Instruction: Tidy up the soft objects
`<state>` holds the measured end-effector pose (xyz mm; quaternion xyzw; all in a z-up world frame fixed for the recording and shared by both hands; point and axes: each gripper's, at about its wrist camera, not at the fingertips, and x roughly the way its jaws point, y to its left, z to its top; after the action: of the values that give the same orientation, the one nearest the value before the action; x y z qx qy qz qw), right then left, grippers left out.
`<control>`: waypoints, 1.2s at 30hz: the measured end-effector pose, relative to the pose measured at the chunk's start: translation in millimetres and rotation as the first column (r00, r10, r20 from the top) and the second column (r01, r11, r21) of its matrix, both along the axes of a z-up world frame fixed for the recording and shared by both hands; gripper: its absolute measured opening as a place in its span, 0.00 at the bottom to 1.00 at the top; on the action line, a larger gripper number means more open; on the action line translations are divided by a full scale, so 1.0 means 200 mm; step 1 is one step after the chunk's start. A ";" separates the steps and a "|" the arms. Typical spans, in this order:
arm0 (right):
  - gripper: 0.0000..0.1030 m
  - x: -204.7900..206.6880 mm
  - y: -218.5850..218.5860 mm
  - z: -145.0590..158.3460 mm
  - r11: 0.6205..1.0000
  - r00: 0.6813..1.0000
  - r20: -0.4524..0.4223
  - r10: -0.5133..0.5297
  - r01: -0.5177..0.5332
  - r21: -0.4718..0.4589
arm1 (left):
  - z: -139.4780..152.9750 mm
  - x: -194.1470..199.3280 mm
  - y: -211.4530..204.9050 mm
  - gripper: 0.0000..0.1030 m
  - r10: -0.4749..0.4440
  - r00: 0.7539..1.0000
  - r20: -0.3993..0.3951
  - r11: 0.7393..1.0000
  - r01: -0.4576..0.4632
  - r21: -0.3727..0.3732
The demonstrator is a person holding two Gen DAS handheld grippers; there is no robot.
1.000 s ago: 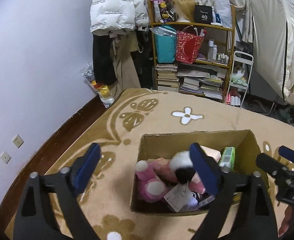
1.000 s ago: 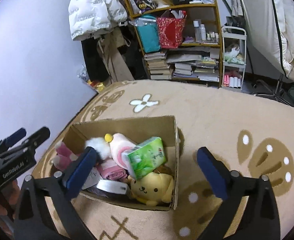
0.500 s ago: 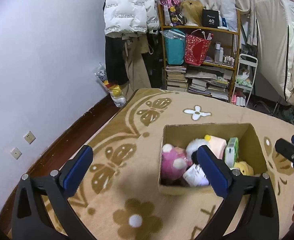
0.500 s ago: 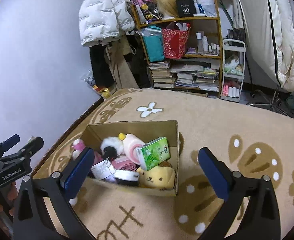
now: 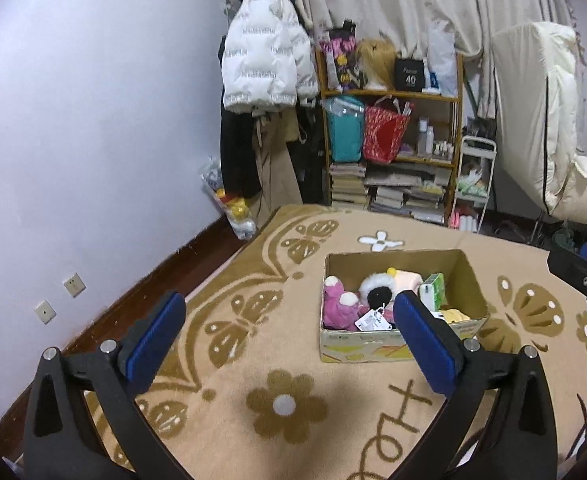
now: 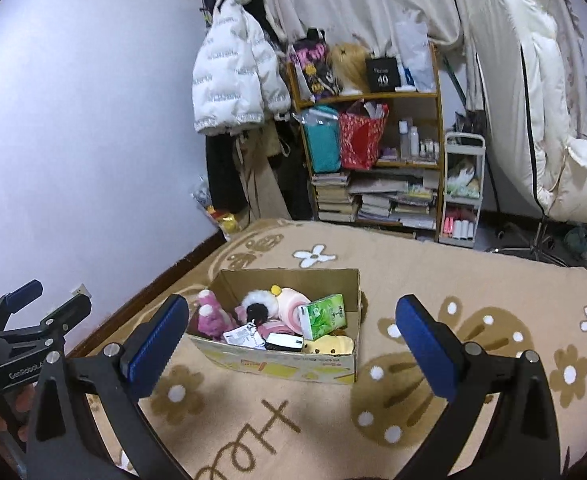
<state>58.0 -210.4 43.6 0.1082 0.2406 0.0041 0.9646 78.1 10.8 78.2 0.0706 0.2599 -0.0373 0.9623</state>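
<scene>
Cardboard box (image 6: 277,364) on a beige flower-patterned rug (image 6: 433,280), seen from both wrist cameras, with soft objects packed inside it. Contents visible: a pink plush toy (image 6: 209,318) at the left end, a white-and-black fluffy toy (image 6: 256,305) in the middle, a pink-and-cream plush (image 6: 291,302) behind it, a green tissue pack (image 6: 325,316) standing tilted toward the right end, and a yellow plush (image 6: 327,346) low at the front right corner. Paper tags lie on top of the pile. No soft object shows on the rug outside the box.

Left hand-held gripper (image 5: 289,340): jaws spread wide, nothing between the pads; it sits well short of the box and above the rug. Right hand-held gripper (image 6: 289,340): jaws likewise spread wide and empty, framing the box from a distance without touching it.

Step in hand, as judged from this layout: the gathering appears complete, with both tools free and clear of the box. The next move, if any remains, calls for checking the rug for strays, or for pressing the tilted tissue pack down so that the contents sit below the rim.
</scene>
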 end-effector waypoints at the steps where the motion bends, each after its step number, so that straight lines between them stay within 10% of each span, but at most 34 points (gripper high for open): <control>1: 1.00 -0.03 0.00 0.01 1.000 1.000 0.011 0.006 -0.006 0.000 | 0.01 -0.02 0.00 0.99 0.000 1.000 0.017 1.000 0.000 0.007; 14: 1.00 -0.28 0.08 -0.04 0.998 0.991 0.121 0.054 -0.049 -0.044 | 0.13 -0.35 0.15 1.00 0.040 0.978 0.203 0.996 -0.025 -0.080; 36: 1.00 -0.35 0.05 -0.33 0.996 0.991 0.136 0.012 0.000 -0.085 | -0.16 -0.34 0.15 1.00 0.029 0.989 0.144 0.999 -0.025 -0.029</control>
<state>-12.1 -200.4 -21.5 0.0660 0.1745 0.0042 0.9824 9.9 41.0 46.6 0.0568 0.1901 -0.0224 0.9799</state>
